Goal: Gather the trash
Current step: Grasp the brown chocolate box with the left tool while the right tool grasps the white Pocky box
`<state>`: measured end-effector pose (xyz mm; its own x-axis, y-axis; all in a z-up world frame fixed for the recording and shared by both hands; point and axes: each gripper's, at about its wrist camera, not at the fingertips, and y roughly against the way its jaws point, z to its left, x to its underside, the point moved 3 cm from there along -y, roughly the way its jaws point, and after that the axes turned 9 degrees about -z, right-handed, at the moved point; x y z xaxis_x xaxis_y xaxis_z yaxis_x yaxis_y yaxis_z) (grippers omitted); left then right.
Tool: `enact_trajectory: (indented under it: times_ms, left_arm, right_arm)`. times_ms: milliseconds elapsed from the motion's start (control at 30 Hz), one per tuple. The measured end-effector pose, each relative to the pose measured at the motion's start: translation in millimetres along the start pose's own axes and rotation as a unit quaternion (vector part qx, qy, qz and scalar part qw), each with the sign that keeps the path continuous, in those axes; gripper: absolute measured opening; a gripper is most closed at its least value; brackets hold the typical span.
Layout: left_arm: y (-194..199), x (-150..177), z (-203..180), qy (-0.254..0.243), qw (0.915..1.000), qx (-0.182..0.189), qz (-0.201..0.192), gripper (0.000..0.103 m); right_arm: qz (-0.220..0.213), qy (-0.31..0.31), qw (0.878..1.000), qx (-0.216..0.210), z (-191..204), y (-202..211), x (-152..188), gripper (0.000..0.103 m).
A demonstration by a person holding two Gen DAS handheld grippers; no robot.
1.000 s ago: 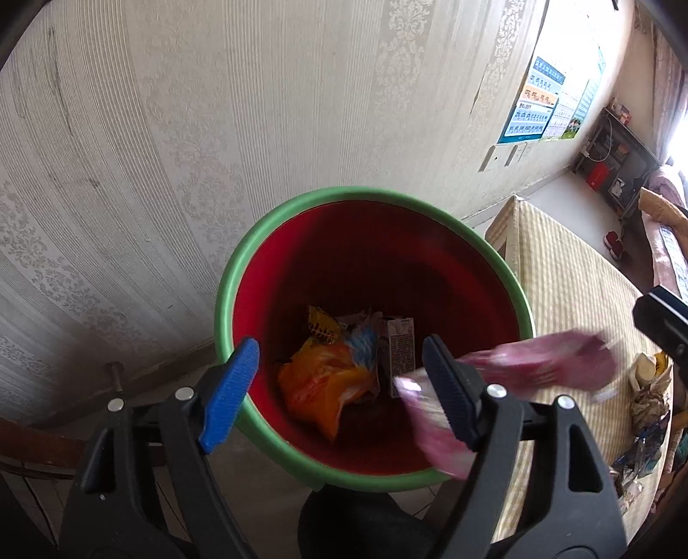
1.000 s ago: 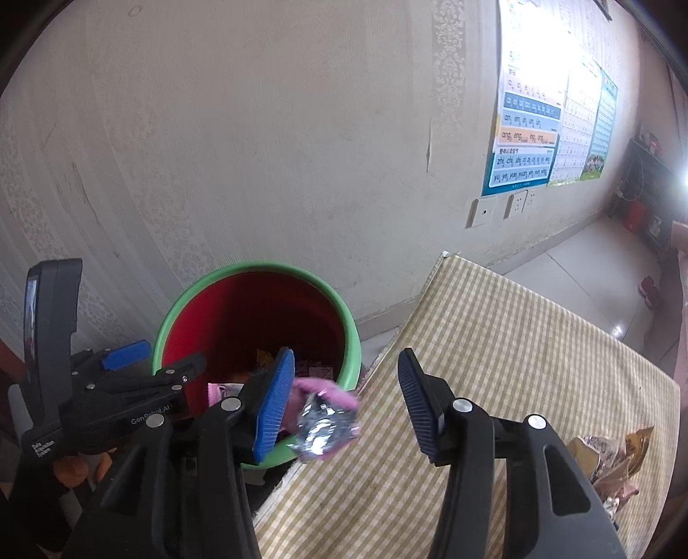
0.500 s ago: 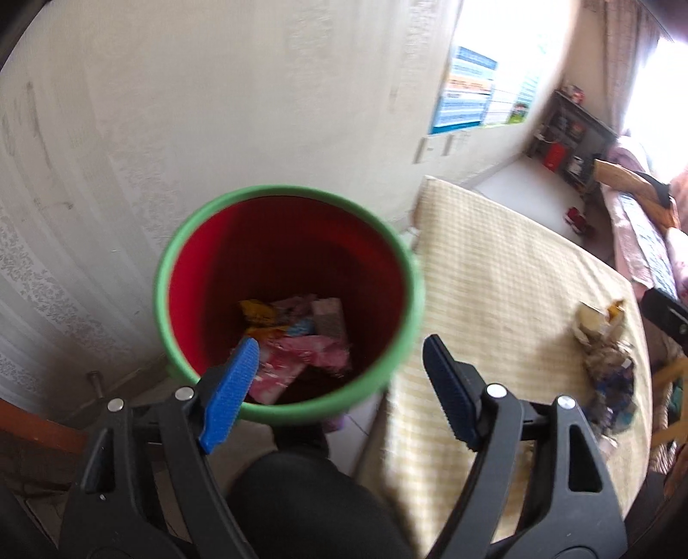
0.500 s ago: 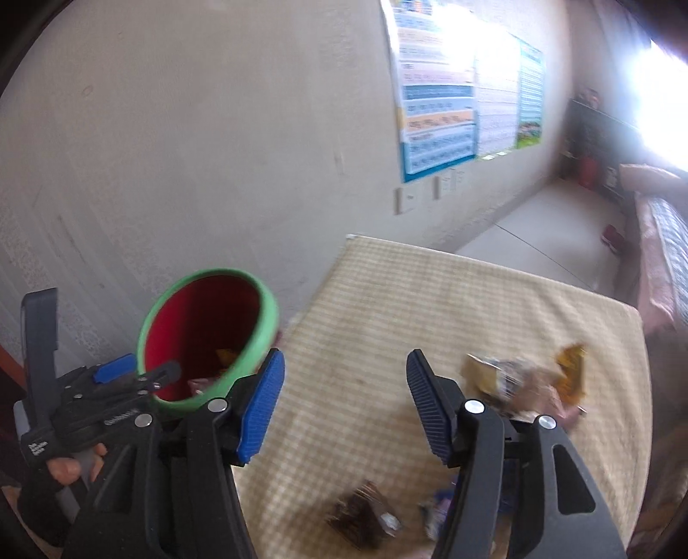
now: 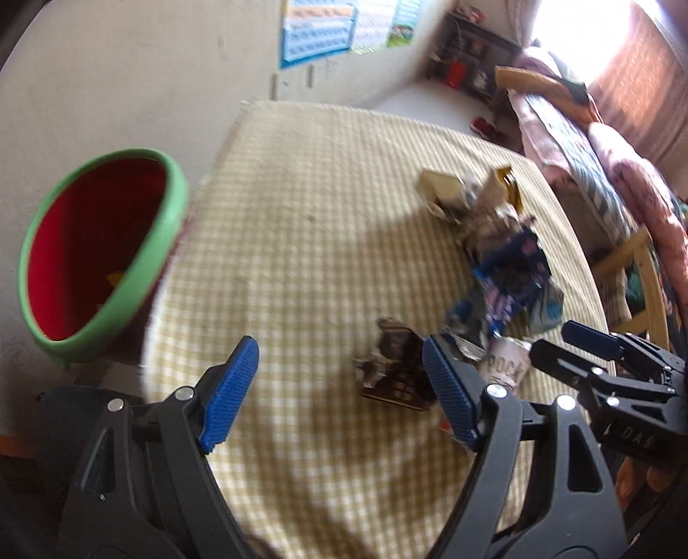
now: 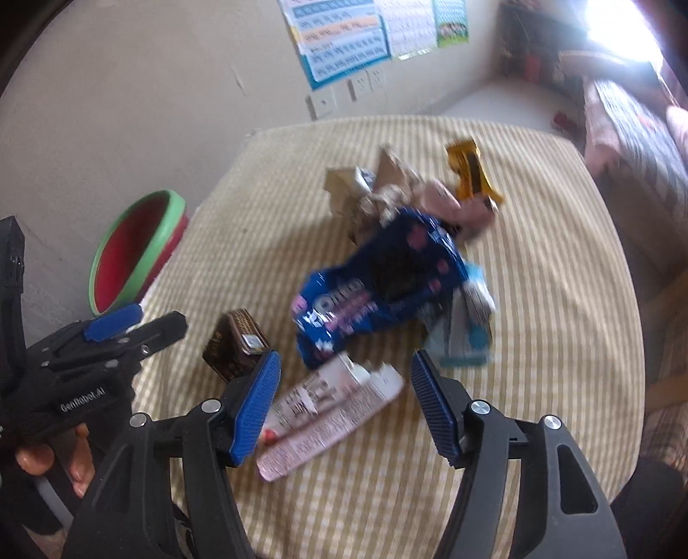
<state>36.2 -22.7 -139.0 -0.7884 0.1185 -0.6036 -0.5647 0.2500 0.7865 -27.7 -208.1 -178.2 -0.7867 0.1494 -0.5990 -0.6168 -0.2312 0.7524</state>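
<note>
A pile of trash lies on the checked tablecloth: a blue wrapper, a pink-white packet, a brown wrapper, a yellow wrapper and a beige carton. My right gripper is open and empty, above the pink-white packet. My left gripper is open and empty, just left of the brown wrapper. The red bin with a green rim stands off the table's left edge and holds trash.
A wall with posters and sockets runs behind the table. A bed with pink bedding and a wooden chair stand to the right. The table's far half bears no trash.
The pink wrappers dropped from both grippers into the bin. Both grippers then swung right, from over the bin to over the table's trash pile.
</note>
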Motion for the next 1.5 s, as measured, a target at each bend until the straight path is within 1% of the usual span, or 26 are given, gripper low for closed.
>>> enact_trajectory:
  times_ms: [100,200,300,333,367,400,467,500,533,567,633,733,800,833,867,933,967,1033,1067,1167,1200,1233,1267,1333,1433,1500]
  left_arm:
    - [-17,4,-15,-0.013,0.9996,0.006,0.025,0.076]
    - [-33,12,-25,-0.021,0.9985,0.006,0.051,0.076]
    - [-44,21,-27,-0.027,0.997,0.001,0.073,0.076]
    - [-46,23,-26,-0.025,0.9968,0.001,0.076,0.074]
    - [-47,23,-25,-0.021,0.9967,0.003,0.078,0.065]
    - [-47,23,-25,-0.019,0.9968,0.005,0.078,0.061]
    - [-46,22,-24,-0.014,0.9971,0.014,0.073,0.039]
    - [-44,22,-24,-0.013,0.9973,0.016,0.07,0.034]
    - [-43,21,-24,-0.014,0.9976,0.015,0.066,0.024]
    - [-42,20,-24,-0.016,0.9979,0.012,0.062,0.017]
    - [-41,18,-21,-0.014,0.9983,0.003,0.057,0.011]
    - [-41,16,-14,0.002,0.9984,-0.005,0.056,0.012]
    - [-39,16,-7,0.018,0.9984,-0.009,0.053,0.014]
    - [-38,16,-4,0.024,0.9984,-0.01,0.051,0.021]
    - [-36,15,-2,0.03,0.9984,-0.011,0.046,0.033]
    - [-34,15,0,0.034,0.9986,-0.012,0.039,0.044]
    - [-32,14,0,0.033,0.9988,-0.012,0.035,0.047]
    - [-31,13,0,0.029,0.999,-0.012,0.031,0.05]
    - [-30,13,-1,0.027,0.9992,-0.012,0.029,0.053]
    - [-29,12,-5,0.021,0.9994,-0.005,0.027,0.054]
    - [-29,11,-7,0.019,0.9994,-0.003,0.027,0.055]
    - [-30,10,-11,0.016,0.9995,0.0,0.027,0.056]
    - [-30,10,-14,0.01,0.9996,0.003,0.027,0.06]
    - [-33,9,-21,-0.006,0.9995,0.006,0.029,0.068]
    - [-47,11,-26,-0.022,0.9987,-0.002,0.047,0.068]
    - [-55,12,-25,-0.014,0.9981,0.003,0.06,0.068]
  right_arm:
    - [-0.001,-0.019,1.0,-0.004,-8,2,3,0.062]
    - [-0.004,-0.024,1.0,-0.014,-11,6,5,0.062]
    - [0.002,-0.029,0.999,-0.027,-11,6,10,0.062]
    - [0.005,-0.032,0.999,-0.03,-11,6,12,0.062]
    - [0.008,-0.035,0.999,-0.034,-10,5,14,0.062]
    - [0.011,-0.037,0.999,-0.036,-11,3,15,0.062]
    - [0.017,-0.04,0.998,-0.039,-10,3,20,0.063]
    - [0.019,-0.043,0.998,-0.041,-11,2,21,0.063]
    - [0.019,-0.045,0.998,-0.043,-12,2,21,0.063]
    - [0.02,-0.047,0.998,-0.044,-12,1,22,0.063]
    - [0.025,-0.054,0.997,-0.048,-12,0,23,0.063]
    - [0.039,-0.067,0.995,-0.056,-12,-5,27,0.063]
    - [0.05,-0.072,0.994,-0.059,-9,-10,27,0.063]
    - [0.055,-0.073,0.994,-0.06,-6,-13,27,0.063]
    - [0.059,-0.075,0.994,-0.062,-4,-16,28,0.064]
    - [0.067,-0.076,0.993,-0.064,1,-24,29,0.064]
    - [0.07,-0.071,0.993,-0.064,4,-28,30,0.064]
    - [0.072,-0.059,0.994,-0.06,8,-33,31,0.062]
    - [0.072,-0.054,0.994,-0.065,9,-34,32,0.056]
    - [0.065,-0.037,0.995,-0.067,11,-29,30,0.043]
    - [0.061,-0.032,0.995,-0.066,10,-27,30,0.037]
    - [0.058,-0.027,0.996,-0.066,9,-24,29,0.032]
    - [0.057,-0.023,0.996,-0.063,7,-21,29,0.029]
    - [0.058,-0.02,0.996,-0.061,2,-17,30,0.029]
    - [0.061,-0.024,0.996,-0.06,-3,-15,31,0.03]
    - [0.063,-0.026,0.996,-0.061,-4,-15,33,0.035]
